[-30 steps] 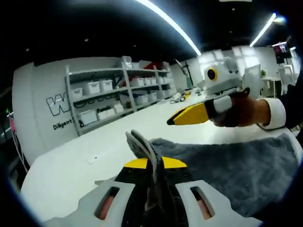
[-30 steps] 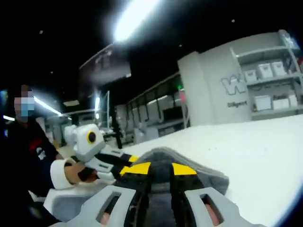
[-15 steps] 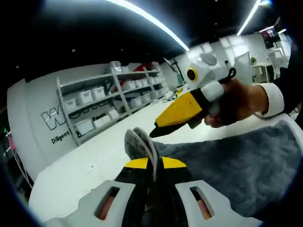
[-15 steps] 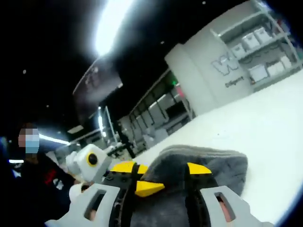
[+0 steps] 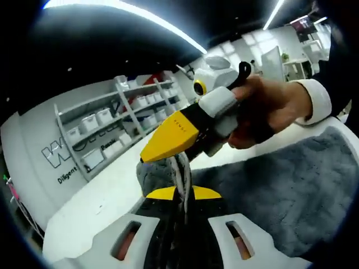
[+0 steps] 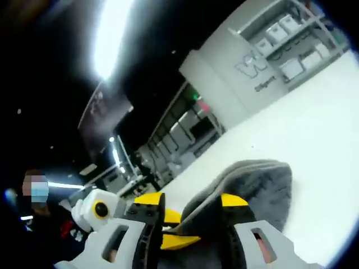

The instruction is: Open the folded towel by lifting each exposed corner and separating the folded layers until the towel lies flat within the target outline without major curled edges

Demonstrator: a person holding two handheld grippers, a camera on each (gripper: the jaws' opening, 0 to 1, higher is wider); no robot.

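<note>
In the left gripper view, your left gripper (image 5: 180, 193) has its two yellow-tipped jaws closed together on a fold of the grey towel (image 5: 280, 190). The pinched edge stands up out of the jaw tips toward 12 o'clock as a narrow ridge, with a small rounded hump of cloth just to its 10 o'clock side. From the clamp, the rest of the towel spreads away toward 3 and 4 o'clock, lying over the white table (image 5: 95, 207) as a broad grey sheet.

Your right gripper (image 5: 168, 134) comes into this view from the 2 o'clock side, held in your hand (image 5: 269, 109) with a white cuff behind it. Its yellow jaws look drawn together into a single wedge, and the tip hangs just above the pinched ridge of towel, at about 11 o'clock from your left jaws. You cannot tell from here whether that tip touches the cloth.

In the right gripper view, the right gripper (image 6: 188, 210) has its jaws standing apart, with a raised lobe of the towel (image 6: 252, 185) between them and bulging out past the 1 o'clock jaw. Whether the jaws press on that cloth cannot be told. The left gripper (image 6: 98, 213) sits low at 8 o'clock. Grey shelving with white bins (image 5: 112, 120) lines the far wall.
</note>
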